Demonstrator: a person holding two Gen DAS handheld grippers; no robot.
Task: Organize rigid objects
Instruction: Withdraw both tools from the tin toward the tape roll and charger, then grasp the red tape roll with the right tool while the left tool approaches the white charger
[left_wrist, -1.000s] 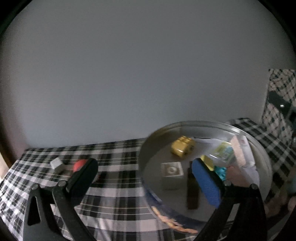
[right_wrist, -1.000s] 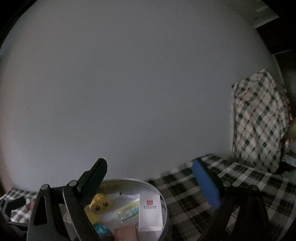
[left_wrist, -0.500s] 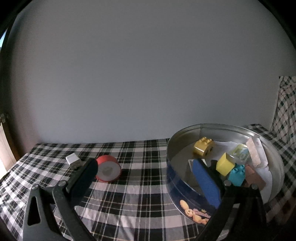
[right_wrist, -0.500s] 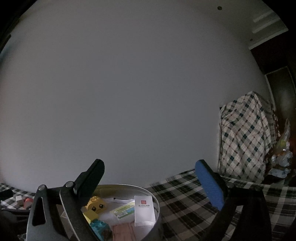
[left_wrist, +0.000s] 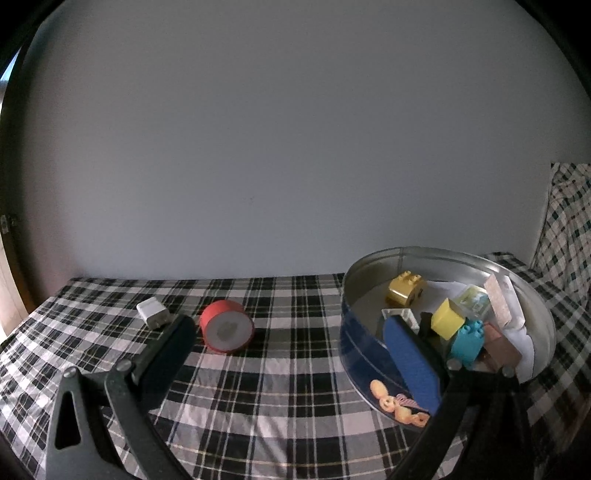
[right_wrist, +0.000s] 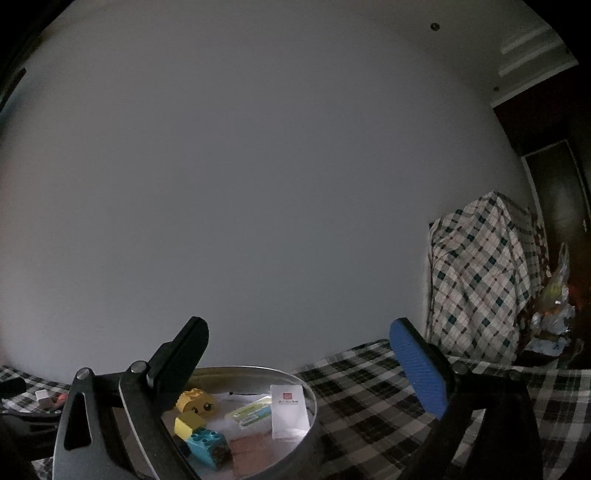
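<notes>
Both grippers hung released, jaws wide: the left gripper (left_wrist: 291, 350) over the plaid cloth (left_wrist: 258, 387), the right gripper (right_wrist: 299, 354) above the tin (right_wrist: 310, 398), nothing between either pair. The tin held yellow and teal blocks (left_wrist: 467, 341) and small boxes. The red cylinder (left_wrist: 227, 326) lay on its side beside a white cube (left_wrist: 152, 312), left of the tin.

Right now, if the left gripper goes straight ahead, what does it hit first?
Probably nothing at once: the left gripper points between the red cylinder and the tin, at bare cloth, then the wall.
</notes>
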